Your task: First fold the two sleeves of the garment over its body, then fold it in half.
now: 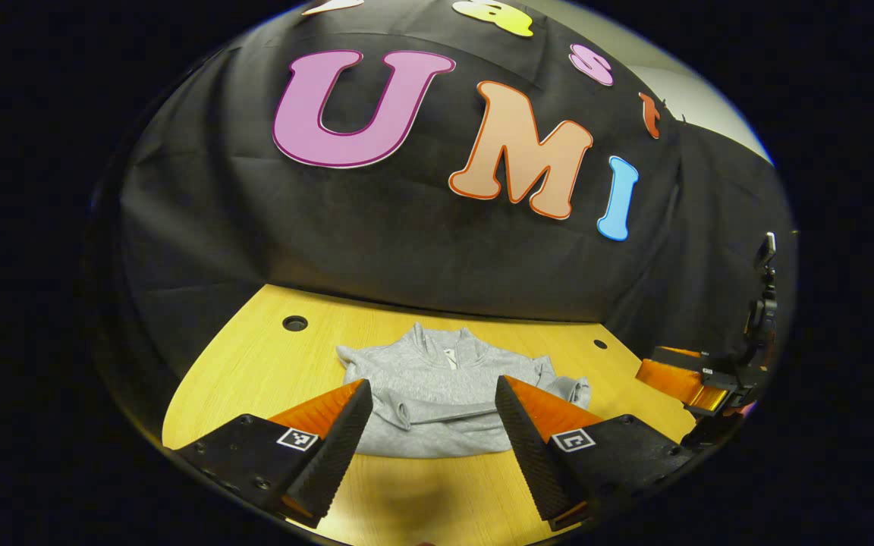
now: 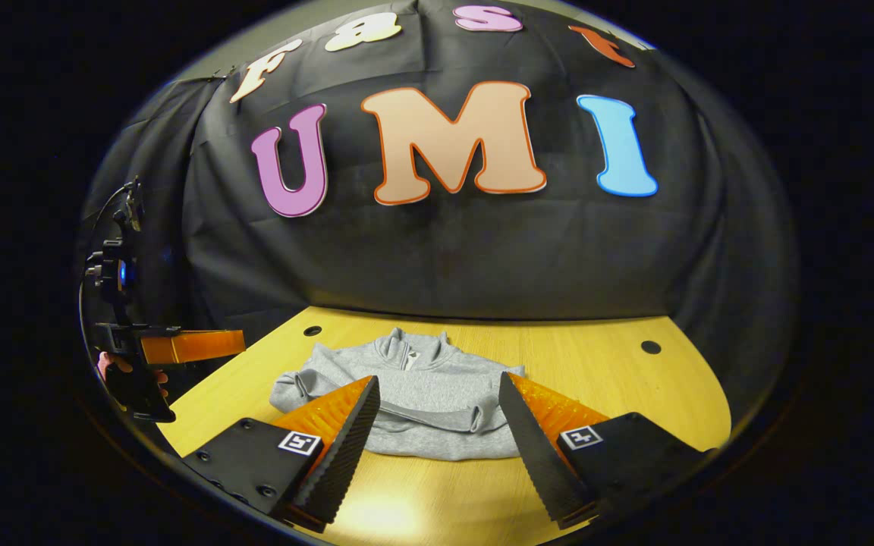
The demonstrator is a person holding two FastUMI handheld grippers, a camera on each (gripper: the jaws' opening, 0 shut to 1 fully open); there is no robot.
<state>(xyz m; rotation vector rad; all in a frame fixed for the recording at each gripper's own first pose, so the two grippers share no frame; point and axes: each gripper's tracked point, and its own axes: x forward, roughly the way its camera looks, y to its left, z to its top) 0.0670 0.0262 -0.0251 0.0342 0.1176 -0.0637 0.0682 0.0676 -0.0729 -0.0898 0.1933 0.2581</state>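
So both my grippers are just hanging above the near edge of the table (image 1: 255,364) with nothing in them. From the left gripper view, the left gripper (image 1: 433,425) has its jaws spread wide, and the hoodie (image 1: 444,394) lies flat on the wood past the fingertips, collar toward the back wall. From the right gripper view it's the same deal: right gripper (image 2: 437,421) is released, jaws apart, looking at the hoodie (image 2: 414,394) from its side. Sleeves look folded in across the body already, with a cuff lying over the front. I can also see the right gripper (image 1: 683,383) off to the side in the left gripper view, and the left gripper (image 2: 190,345) with a hand (image 2: 114,368) on it in the right gripper view, both clear of the cloth
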